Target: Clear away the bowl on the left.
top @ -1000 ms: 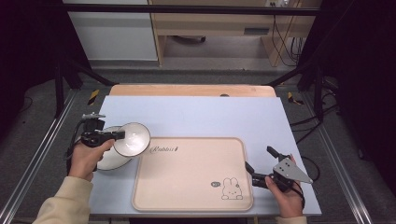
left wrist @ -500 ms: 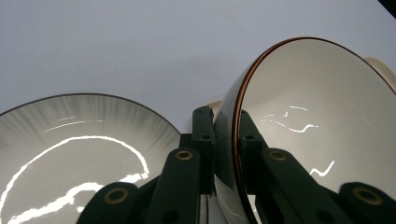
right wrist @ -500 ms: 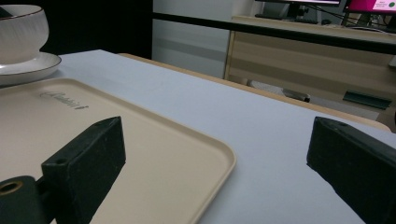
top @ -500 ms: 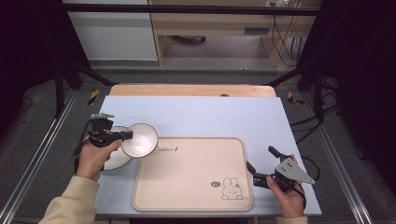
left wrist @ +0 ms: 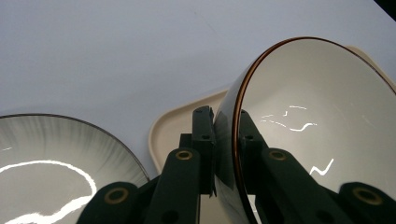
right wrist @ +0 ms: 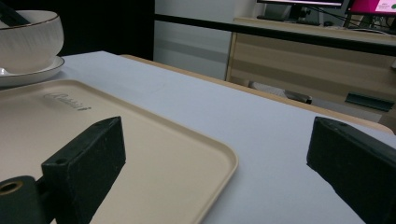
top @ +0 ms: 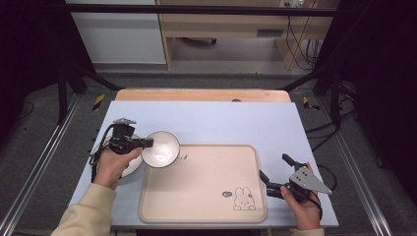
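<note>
Down at the near edge of the table [top: 206, 118], your right gripper [top: 276, 175] sits just off the right side of the tray [top: 196, 191], its jaws spread wide with nothing between them; in the right gripper view the tray's corner [right wrist: 154, 154] lies between and below the two black jaws. Your right hand [top: 302, 204] holds it low over the pale blue tabletop.

Further in on the left, your left gripper [top: 147, 143] is clamped on the rim of the bowl [top: 161, 149]. In the left gripper view the jaws pinch the bowl's wall [left wrist: 322, 126], one inside and one outside, and the bowl is tipped so its white inside faces the camera. It hangs over the tray's far left corner, clear of the surface as far as you can tell.

Just beside it, under your left hand [top: 112, 164], the plate [top: 129, 167] rests on the table.
</note>
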